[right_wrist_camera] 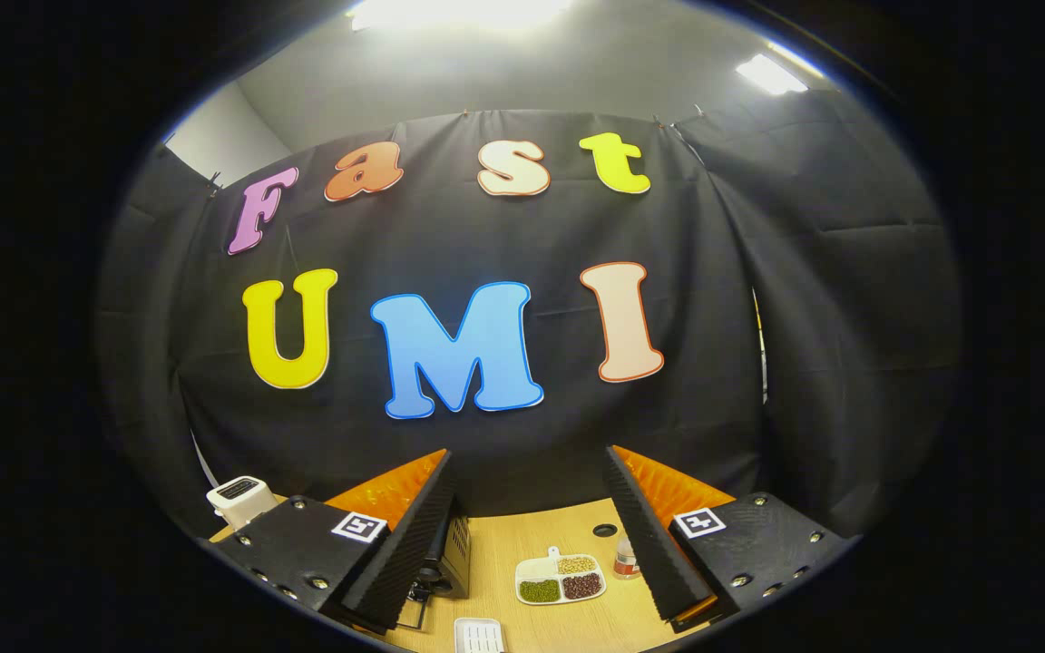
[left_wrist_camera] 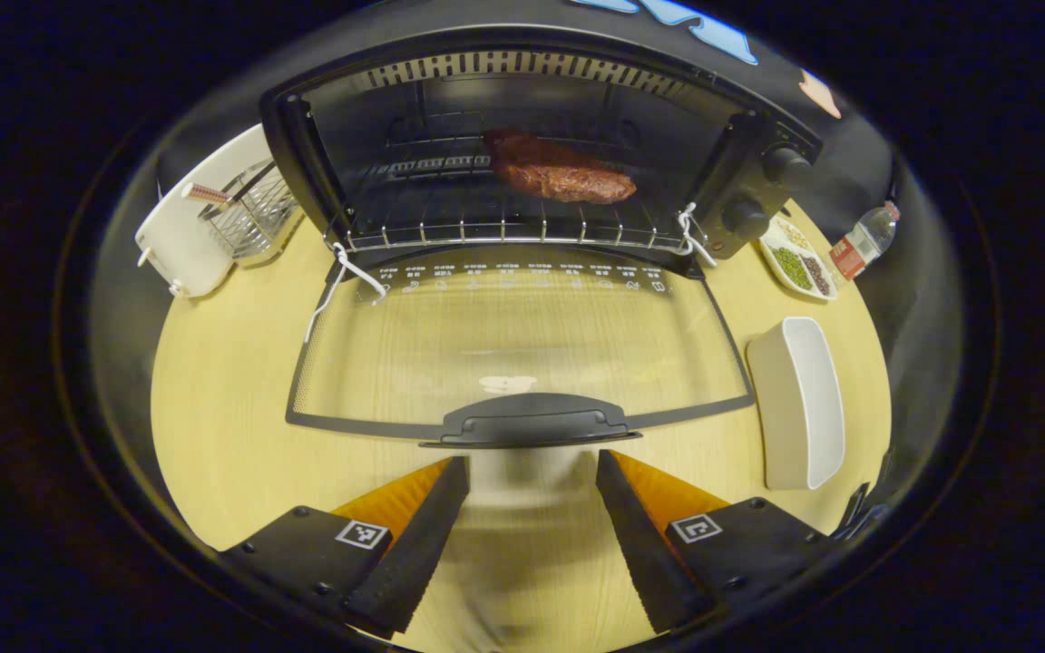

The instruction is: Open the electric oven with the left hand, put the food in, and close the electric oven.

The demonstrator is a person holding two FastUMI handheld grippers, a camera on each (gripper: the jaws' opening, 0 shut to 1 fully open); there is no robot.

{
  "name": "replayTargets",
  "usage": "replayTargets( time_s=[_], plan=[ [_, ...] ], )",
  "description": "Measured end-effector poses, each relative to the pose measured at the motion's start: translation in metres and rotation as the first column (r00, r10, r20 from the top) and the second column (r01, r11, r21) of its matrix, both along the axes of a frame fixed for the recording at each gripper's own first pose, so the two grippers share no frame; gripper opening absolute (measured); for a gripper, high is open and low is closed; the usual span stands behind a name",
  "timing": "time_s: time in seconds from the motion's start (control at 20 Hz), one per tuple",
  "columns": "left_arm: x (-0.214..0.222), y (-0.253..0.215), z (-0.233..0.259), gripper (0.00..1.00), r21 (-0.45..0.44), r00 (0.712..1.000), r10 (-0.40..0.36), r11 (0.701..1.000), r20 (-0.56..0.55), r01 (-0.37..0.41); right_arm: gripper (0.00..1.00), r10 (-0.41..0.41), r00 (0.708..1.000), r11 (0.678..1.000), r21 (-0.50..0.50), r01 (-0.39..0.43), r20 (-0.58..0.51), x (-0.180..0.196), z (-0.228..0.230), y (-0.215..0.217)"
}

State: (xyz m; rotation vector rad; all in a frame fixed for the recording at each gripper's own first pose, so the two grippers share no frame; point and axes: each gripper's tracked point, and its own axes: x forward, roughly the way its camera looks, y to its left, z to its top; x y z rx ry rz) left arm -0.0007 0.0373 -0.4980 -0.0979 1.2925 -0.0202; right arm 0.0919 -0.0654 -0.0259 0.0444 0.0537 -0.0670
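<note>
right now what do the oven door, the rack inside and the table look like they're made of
Oven door: clear glass in a black frame, likely plastic or painted metal; the table shows through it. Its handle looks like matte black plastic.
Rack: thin shiny wire, apparently chrome or steel, with bright glints.
Table: pale wood or a wood-look laminate, with faint grain and a smooth finish.

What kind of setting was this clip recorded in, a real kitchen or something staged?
Probably a staged kitchen booth, not a home: a wooden table carries an open electric oven with meat on its rack, a dish rack beside it, and black cloth walls it in.
</note>
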Motion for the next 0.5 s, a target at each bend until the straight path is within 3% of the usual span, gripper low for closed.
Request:
replayTargets(
  time_s=[0.2, 0.4, 0.45, 0.5],
  plan=[
    [0.0036, 0.0014, -0.0054, 0.98, 0.012, 1.0, -0.022, 1.0, -0.012, 0.023, 0.99, 0.003, 1.0, 1.0, -0.009, -0.003, -0.002, 0.0, 0.0008, 0.0014],
    [0.0037, -0.0014, -0.0039, 0.97, -0.008, 1.0, -0.018, 1.0, -0.02, 0.018, 0.99, 0.001, 1.0, 1.0, 0.001, -0.001, -0.014, 0.0011, -0.0021, -0.001],
    [0.0043, -0.001, -0.0027, 0.92, -0.013, 1.0, -0.02, 1.0, -0.019, 0.019, 0.99, -0.001, 1.0, 1.0, 0.0, 0.001, -0.014, 0.0016, -0.0016, -0.001],
    [0.0041, -0.0012, -0.0016, 0.97, -0.013, 1.0, -0.023, 1.0, -0.015, 0.023, 0.99, 0.0, 1.0, 1.0, -0.003, 0.0, -0.014, 0.0016, -0.0014, -0.0005]
  ],
)
